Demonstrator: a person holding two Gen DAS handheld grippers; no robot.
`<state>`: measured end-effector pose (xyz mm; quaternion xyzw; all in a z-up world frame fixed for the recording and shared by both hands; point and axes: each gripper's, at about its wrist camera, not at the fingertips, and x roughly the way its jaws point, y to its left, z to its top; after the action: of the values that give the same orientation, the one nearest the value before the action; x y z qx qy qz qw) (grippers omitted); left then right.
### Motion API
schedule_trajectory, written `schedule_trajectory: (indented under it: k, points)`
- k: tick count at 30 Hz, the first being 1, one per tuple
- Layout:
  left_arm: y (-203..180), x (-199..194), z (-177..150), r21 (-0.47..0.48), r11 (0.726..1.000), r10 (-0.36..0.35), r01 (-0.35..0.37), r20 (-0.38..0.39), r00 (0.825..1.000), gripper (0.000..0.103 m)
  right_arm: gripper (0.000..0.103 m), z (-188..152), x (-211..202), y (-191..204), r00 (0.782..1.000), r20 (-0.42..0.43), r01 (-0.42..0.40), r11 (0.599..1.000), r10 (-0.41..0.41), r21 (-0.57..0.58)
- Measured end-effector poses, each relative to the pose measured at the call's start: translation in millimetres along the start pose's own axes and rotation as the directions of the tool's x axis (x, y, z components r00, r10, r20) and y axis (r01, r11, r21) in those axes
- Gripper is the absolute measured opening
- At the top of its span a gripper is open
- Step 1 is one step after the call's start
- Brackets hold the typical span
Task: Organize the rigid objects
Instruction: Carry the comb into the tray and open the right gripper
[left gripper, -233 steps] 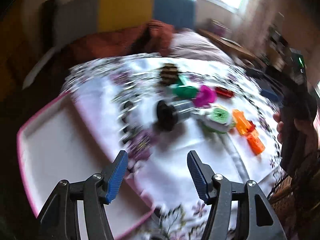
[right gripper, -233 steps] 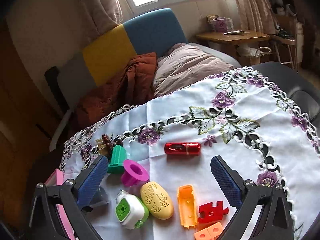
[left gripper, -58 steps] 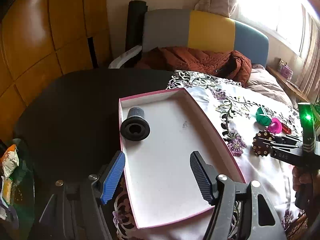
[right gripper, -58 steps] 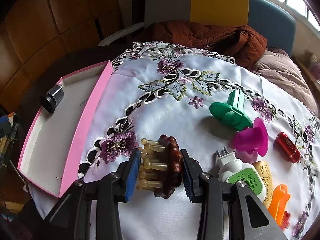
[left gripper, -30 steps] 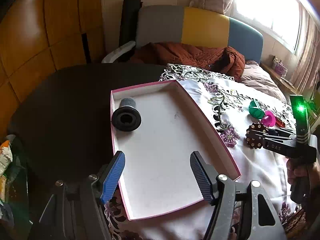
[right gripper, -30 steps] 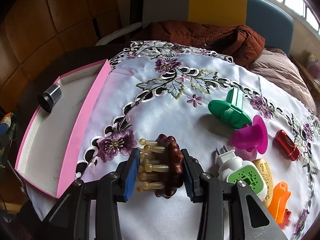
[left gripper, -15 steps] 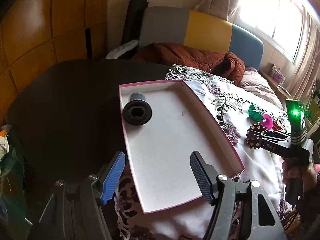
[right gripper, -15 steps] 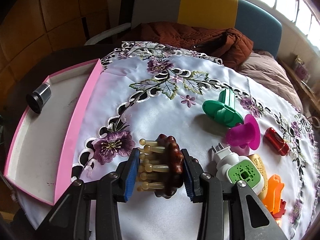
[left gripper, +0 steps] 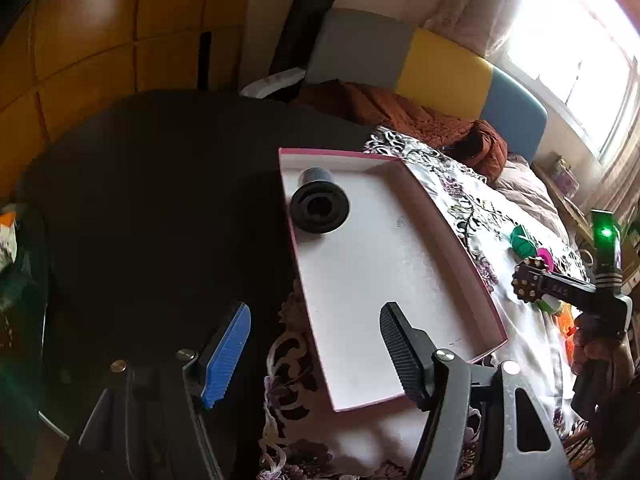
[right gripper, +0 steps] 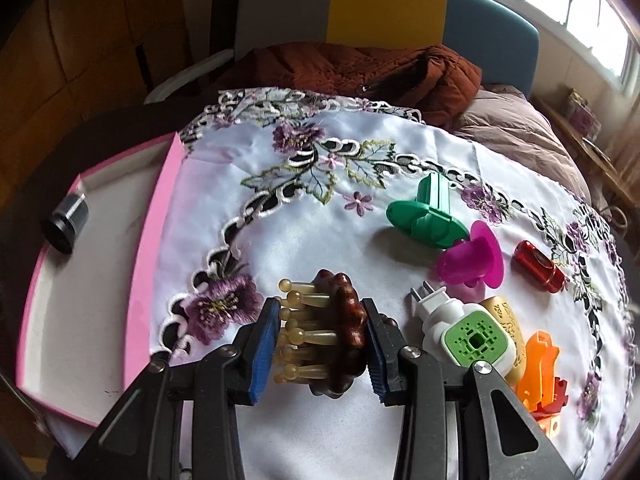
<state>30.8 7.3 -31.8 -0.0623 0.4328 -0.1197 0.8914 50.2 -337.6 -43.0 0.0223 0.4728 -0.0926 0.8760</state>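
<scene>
Knobbed wooden massager (right gripper: 328, 332) clamped; right gripper (right gripper: 322, 350).

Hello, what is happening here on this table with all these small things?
A person is sorting small rigid things into a pink tray. The right gripper is shut on a brown massage brush with pale pegs, held above the embroidered tablecloth. The left gripper is open and empty, near the tray. A black cylinder already lies in the tray. The green piece, the magenta piece, the red cylinder and the plug-in device lie on the cloth.
</scene>
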Motion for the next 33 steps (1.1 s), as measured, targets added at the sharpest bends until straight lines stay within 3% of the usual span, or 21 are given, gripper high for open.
schedule_trajectory:
  k: [8,16,22,27,33]
  points:
    - [2,1,0,0.001,1.0,0.023,-0.023,0.008,1.0,0.067,0.04,22,-31,29,0.99,0.078,-0.118,0.993,0.118,-0.013]
    - [5,4,-2,-0.005,1.0,0.028,-0.028,-0.001,1.0,0.067,0.04,50,-33,109,0.957,0.077,-0.267,0.952,0.28,-0.147]
    - [12,6,-2,-0.021,0.999,0.032,-0.032,-0.005,0.999,0.067,0.04,74,7,159,0.955,0.031,-0.286,0.944,0.295,-0.162]
    - [18,10,-4,-0.036,0.999,0.04,-0.041,-0.021,0.999,0.067,0.04,81,39,184,0.965,-0.004,-0.261,0.952,0.264,-0.158]
    - [22,13,-6,-0.049,0.998,0.048,-0.05,-0.037,0.998,0.067,0.041,82,69,199,0.955,-0.075,-0.294,0.946,0.286,-0.137]
